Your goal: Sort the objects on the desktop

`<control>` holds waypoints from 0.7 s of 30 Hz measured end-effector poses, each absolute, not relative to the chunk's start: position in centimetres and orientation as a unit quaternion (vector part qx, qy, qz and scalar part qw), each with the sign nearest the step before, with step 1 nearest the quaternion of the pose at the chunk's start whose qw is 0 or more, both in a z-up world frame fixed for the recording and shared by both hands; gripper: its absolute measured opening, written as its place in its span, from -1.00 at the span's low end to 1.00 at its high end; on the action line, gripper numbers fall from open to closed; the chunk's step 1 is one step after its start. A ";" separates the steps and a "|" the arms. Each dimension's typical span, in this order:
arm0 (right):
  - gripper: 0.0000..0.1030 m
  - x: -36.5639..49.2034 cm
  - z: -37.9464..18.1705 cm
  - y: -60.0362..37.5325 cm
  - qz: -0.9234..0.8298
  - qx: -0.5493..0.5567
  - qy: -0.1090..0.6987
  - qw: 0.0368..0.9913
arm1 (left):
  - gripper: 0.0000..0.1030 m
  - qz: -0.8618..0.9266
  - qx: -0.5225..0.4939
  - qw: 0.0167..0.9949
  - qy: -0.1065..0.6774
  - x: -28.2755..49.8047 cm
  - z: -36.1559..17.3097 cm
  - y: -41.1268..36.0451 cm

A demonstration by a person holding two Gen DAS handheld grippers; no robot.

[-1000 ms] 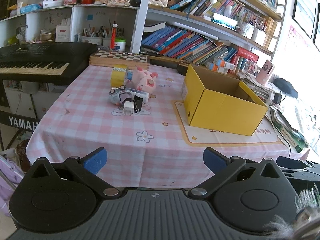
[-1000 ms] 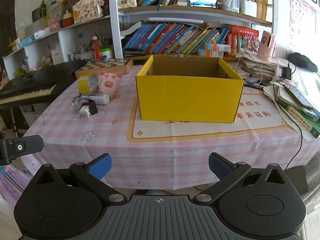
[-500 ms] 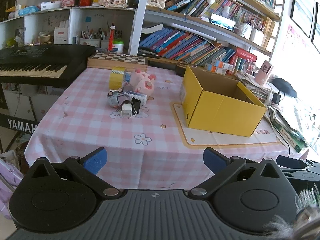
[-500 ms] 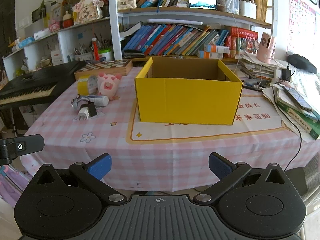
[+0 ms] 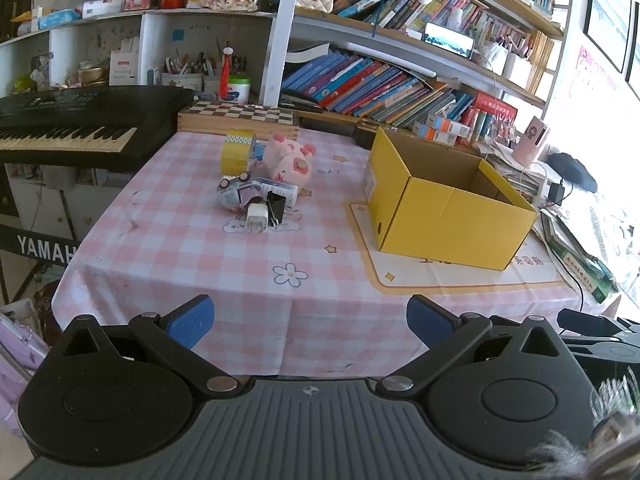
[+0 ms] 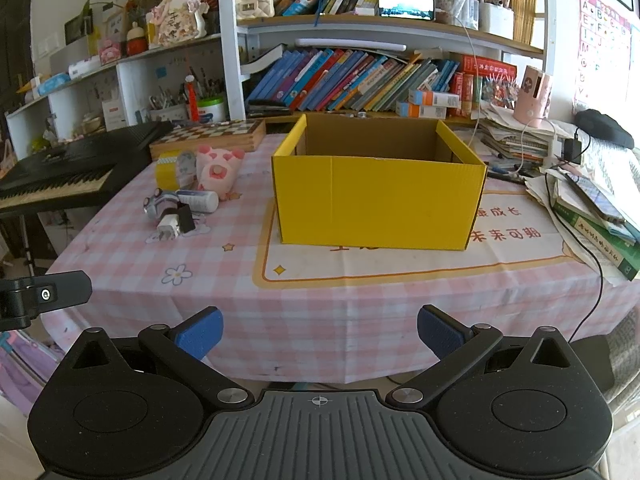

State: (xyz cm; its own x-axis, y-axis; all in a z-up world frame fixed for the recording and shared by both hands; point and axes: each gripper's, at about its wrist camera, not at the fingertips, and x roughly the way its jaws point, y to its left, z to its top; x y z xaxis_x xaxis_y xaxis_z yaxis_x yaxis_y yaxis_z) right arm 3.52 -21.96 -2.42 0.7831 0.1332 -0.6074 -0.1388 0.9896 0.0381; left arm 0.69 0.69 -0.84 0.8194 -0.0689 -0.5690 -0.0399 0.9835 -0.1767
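A yellow cardboard box (image 5: 448,208) (image 6: 380,204), its top open, stands on the pink checked tablecloth (image 5: 192,240) (image 6: 132,264). Left of it lies a small cluster: a pink plush pig (image 5: 290,158) (image 6: 218,168), a yellow tape roll (image 5: 238,150) (image 6: 168,170), a toy car (image 5: 236,194) (image 6: 158,204), a white tube (image 5: 280,190) (image 6: 200,200), a white charger plug (image 5: 256,218) (image 6: 168,230) and a black binder clip (image 5: 276,210) (image 6: 186,218). My left gripper (image 5: 308,320) is open before the table's front edge, far from the cluster. My right gripper (image 6: 318,330) is open too, facing the box.
A black keyboard (image 5: 68,128) (image 6: 52,176) stands left of the table. A chessboard box (image 5: 240,116) (image 6: 208,138) and bookshelves (image 5: 380,88) line the back. Stacked books, papers and cables (image 6: 584,208) crowd the right edge. The other gripper's body (image 6: 40,296) shows at the left.
Both grippers have drawn back slightly from the table, so more of its front edge shows. Both stay open and nothing on the table has moved.
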 end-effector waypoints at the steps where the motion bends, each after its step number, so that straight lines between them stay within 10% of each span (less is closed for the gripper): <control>1: 1.00 3.5 -2.4 -21.9 0.072 -0.004 0.321 0.944 | 1.00 -0.008 -0.090 0.949 0.301 0.7 -0.9 0.7; 21: 1.00 4.4 -2.2 -19.1 0.096 -0.023 0.319 0.943 | 1.00 -0.024 -0.095 0.949 0.298 1.4 -0.6 2.7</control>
State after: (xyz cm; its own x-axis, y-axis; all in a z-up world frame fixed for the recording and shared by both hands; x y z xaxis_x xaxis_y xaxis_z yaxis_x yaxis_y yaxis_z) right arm 4.37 -19.13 -2.23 0.7780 0.1655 -0.6061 -0.1950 0.9806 0.0174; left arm 1.43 2.71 -0.57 0.8209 -0.1030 -0.5617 -0.0106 0.9807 -0.1953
